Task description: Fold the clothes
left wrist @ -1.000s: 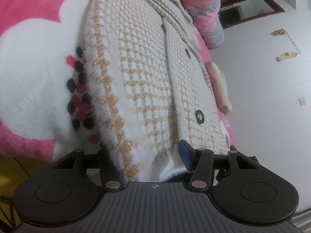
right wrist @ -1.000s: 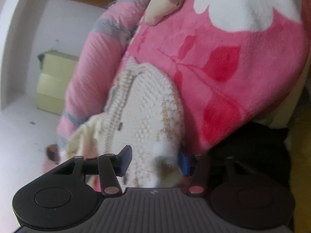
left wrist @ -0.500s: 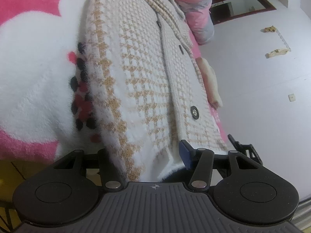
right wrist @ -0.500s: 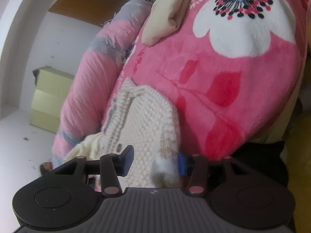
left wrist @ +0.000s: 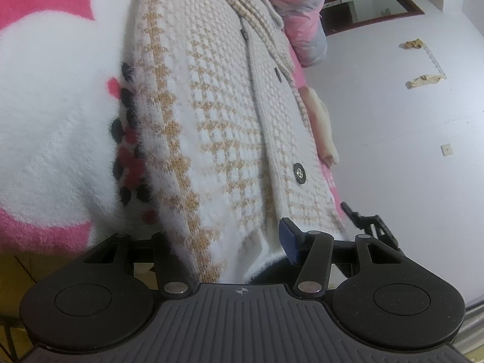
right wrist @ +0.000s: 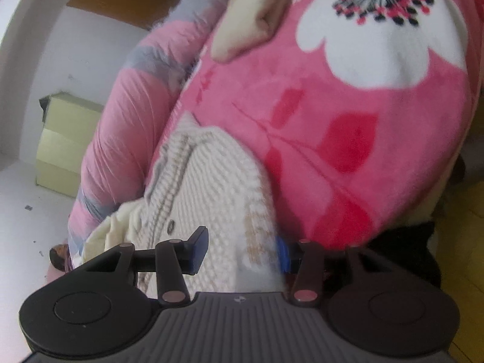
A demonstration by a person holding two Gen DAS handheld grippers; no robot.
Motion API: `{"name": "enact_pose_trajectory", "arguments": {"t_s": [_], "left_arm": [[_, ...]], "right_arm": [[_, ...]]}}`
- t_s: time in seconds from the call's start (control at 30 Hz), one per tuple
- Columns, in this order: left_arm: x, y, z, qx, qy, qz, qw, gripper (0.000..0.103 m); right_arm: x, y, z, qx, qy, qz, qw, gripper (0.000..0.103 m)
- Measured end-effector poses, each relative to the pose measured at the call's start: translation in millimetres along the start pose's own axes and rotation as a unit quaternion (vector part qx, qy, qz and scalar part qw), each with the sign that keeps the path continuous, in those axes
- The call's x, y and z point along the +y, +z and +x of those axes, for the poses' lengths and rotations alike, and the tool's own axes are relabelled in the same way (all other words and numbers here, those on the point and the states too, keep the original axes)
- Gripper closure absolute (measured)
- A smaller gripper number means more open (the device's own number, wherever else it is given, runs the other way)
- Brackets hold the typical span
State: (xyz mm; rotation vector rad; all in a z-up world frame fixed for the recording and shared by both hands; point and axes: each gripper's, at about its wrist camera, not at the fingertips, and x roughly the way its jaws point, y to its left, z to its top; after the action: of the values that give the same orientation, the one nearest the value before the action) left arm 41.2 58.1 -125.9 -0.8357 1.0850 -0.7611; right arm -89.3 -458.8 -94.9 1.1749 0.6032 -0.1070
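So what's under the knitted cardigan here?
The cardigan lies on a pink floral blanket; a flower print's dark dots emerge at its edge. The remainder is covered.

The bed is covered by a pink fleece blanket (left wrist: pixel 45 6) printed with large white flowers and red leaves. A cream and tan knitted cardigan (left wrist: pixel 211 96) lies directly on the blanket, front side up, dark buttons visible, its hem at the bed edge. A pink and grey quilt roll (right wrist: pixel 133 121) lies along the far side. A cream cloth (right wrist: pixel 251 21) rests on the blanket.
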Motion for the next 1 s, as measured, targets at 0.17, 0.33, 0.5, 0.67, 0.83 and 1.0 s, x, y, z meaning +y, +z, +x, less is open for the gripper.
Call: {"name": "enact_pose_trajectory", "arguments": {"t_s": [0.17, 0.33, 0.5, 0.67, 0.83, 1.0], "left_arm": [[2, -1, -1, 0.000, -0.005, 0.000, 1.0000, 0.050], [2, -2, -2, 0.001, -0.007, 0.004, 1.0000, 0.049], [1, -5, -3, 0.010, -0.006, 0.014, 0.9998, 0.049], [-1, -12, -3, 0.018, -0.003, 0.025, 0.9995, 0.050], [-8, -16, -2, 0.019, 0.009, 0.041, 0.9989, 0.052], [-15, -17, 0, 0.005, 0.028, 0.052, 0.9982, 0.063]], "right_arm": [[-5, -15, -5, 0.028, 0.005, 0.013, 1.000, 0.054], [-4, -29, -5, 0.039, 0.017, 0.024, 0.999, 0.054], [7, -36, 0, 0.046, 0.047, 0.019, 0.998, 0.054], [13, -43, 12, 0.067, 0.019, 0.000, 0.998, 0.054], [20, -52, 22, 0.080, 0.028, -0.016, 0.996, 0.055], [23, -56, 30, 0.083, 0.027, -0.030, 0.996, 0.061]]}}
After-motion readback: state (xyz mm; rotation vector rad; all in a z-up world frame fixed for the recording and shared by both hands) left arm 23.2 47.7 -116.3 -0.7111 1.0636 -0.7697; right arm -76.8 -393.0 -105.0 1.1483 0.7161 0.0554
